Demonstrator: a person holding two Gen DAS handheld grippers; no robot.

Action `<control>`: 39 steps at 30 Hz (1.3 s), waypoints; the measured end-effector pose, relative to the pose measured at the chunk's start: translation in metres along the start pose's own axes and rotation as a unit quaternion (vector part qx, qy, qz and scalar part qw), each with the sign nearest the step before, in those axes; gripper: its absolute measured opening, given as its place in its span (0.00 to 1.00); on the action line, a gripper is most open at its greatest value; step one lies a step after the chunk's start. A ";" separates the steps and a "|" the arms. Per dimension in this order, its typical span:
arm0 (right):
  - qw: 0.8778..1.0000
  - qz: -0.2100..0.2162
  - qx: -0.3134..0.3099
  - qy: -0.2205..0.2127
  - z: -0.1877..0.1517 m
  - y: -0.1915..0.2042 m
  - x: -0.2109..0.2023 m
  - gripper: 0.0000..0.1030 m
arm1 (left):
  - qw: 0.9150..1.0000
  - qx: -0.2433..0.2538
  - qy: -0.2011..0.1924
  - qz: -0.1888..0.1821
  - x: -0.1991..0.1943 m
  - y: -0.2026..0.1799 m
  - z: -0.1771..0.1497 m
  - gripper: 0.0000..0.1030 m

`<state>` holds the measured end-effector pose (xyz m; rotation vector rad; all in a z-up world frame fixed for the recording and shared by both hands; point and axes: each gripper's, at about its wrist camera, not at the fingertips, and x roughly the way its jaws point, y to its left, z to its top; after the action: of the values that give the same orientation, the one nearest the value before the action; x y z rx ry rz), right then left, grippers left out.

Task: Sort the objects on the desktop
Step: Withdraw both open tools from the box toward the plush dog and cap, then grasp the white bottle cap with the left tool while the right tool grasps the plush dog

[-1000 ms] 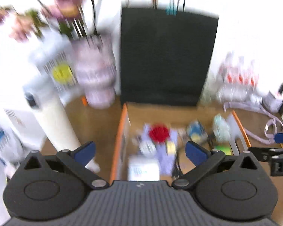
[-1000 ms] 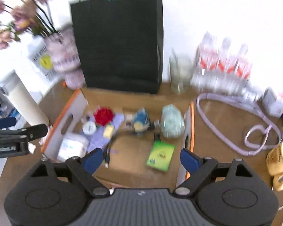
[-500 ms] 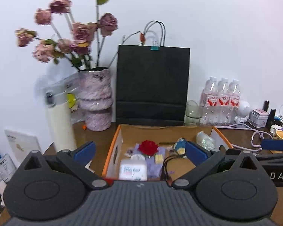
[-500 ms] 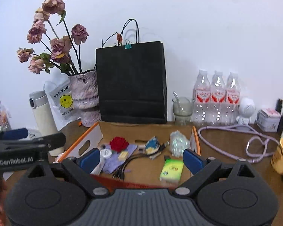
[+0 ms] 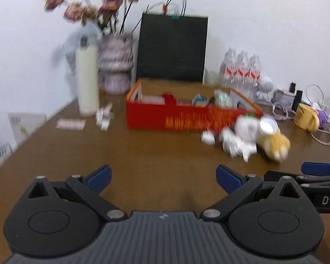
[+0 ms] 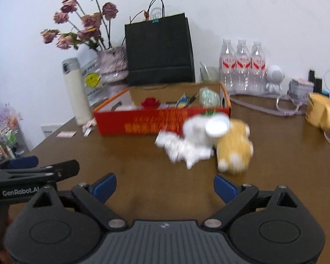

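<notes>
The brown wooden desk (image 6: 143,176) lay bare across its near half, from the left edge inward. Toward the back edge stood a red, orange-rimmed cardboard box (image 6: 143,123) holding a red flower-like piece (image 6: 150,102), a blue-and-yellow toy (image 6: 184,100) and a pale green crinkled packet (image 6: 209,95) (details blurred). Just before the box's right front corner lay crumpled white paper (image 6: 182,149), a white cup-like thing (image 6: 209,125) and a yellow plush toy (image 6: 233,147), touching one another. The left gripper (image 5: 162,176) and right gripper (image 6: 165,186) hovered side by side over the near desk, tilted slightly down, both spread wide with nothing between; the right's jaws had just been opening.
</notes>
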<state>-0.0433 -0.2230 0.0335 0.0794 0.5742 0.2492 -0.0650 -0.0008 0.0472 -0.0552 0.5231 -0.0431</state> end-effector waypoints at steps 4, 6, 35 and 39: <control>1.000 -0.004 -0.011 0.022 -0.028 0.003 -0.016 0.93 | 0.999 -0.020 0.028 0.006 -0.016 0.005 -0.032 1.00; 1.000 -0.005 -0.014 0.027 -0.037 0.004 -0.022 0.93 | 0.999 -0.027 0.034 0.007 -0.020 0.007 -0.041 1.00; 0.997 -0.074 0.014 0.019 0.003 -0.104 0.029 0.89 | 0.974 0.109 -0.007 -0.198 0.129 -0.154 0.073 0.86; 0.998 -0.060 0.003 0.023 0.007 -0.102 0.044 0.88 | 0.978 0.075 0.020 -0.192 0.152 -0.158 0.075 0.57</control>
<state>0.0177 -0.3103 0.0010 0.0457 0.6239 0.1331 0.1003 -0.1638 0.0466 -0.0064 0.5418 -0.4625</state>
